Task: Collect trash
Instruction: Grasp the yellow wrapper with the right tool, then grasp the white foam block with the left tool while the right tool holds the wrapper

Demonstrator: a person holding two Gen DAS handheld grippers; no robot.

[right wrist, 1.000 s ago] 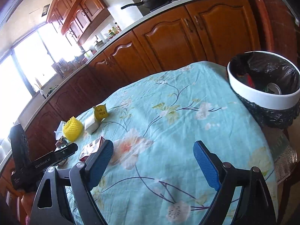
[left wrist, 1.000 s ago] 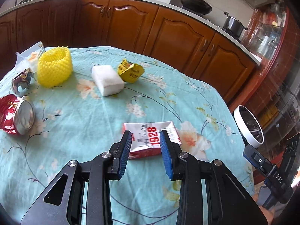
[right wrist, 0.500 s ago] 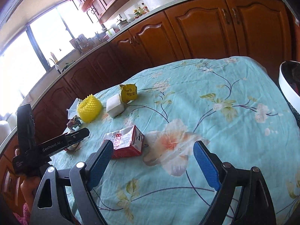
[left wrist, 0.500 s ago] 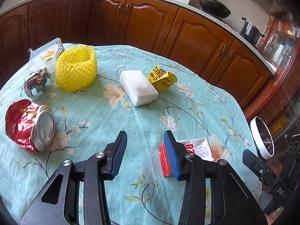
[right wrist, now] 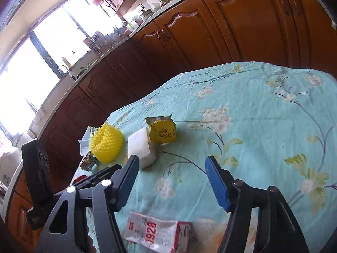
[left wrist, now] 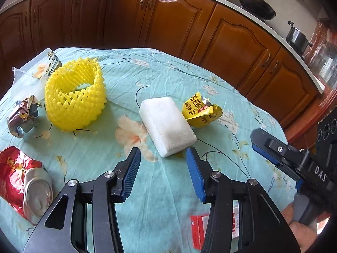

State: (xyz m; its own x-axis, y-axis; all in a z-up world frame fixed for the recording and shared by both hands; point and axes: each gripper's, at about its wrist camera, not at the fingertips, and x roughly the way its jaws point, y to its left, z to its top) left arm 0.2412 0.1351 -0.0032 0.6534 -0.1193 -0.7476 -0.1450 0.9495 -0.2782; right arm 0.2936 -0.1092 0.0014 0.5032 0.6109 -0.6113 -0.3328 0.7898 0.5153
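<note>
Trash lies on a table with a teal flowered cloth (left wrist: 168, 78). My left gripper (left wrist: 163, 166) is open and empty, just short of a white foam block (left wrist: 166, 124). Beside the block are a yellow wrapper (left wrist: 200, 111), a yellow foam net (left wrist: 75, 99), a crumpled foil wrapper (left wrist: 22, 116) and a crushed red can (left wrist: 23, 181). A red-and-white "1928" carton (right wrist: 158, 235) lies below my right gripper (right wrist: 171, 181), which is open and empty. The carton's red end (left wrist: 198, 229) also shows in the left wrist view. The block (right wrist: 142, 147), wrapper (right wrist: 162, 131) and net (right wrist: 106, 143) show in the right wrist view.
A clear plastic bag with a label (left wrist: 35, 73) lies at the table's far left edge. Wooden kitchen cabinets (left wrist: 168, 21) run behind the table, with a pan (left wrist: 256, 7) and a pot (left wrist: 297, 35) on the counter. My right gripper's body (left wrist: 294, 162) shows at the right.
Both grippers have swung left over the table. The left one moved from the 1928 carton toward the white block. The right one turned away from the bin, and the carton now lies under it.
</note>
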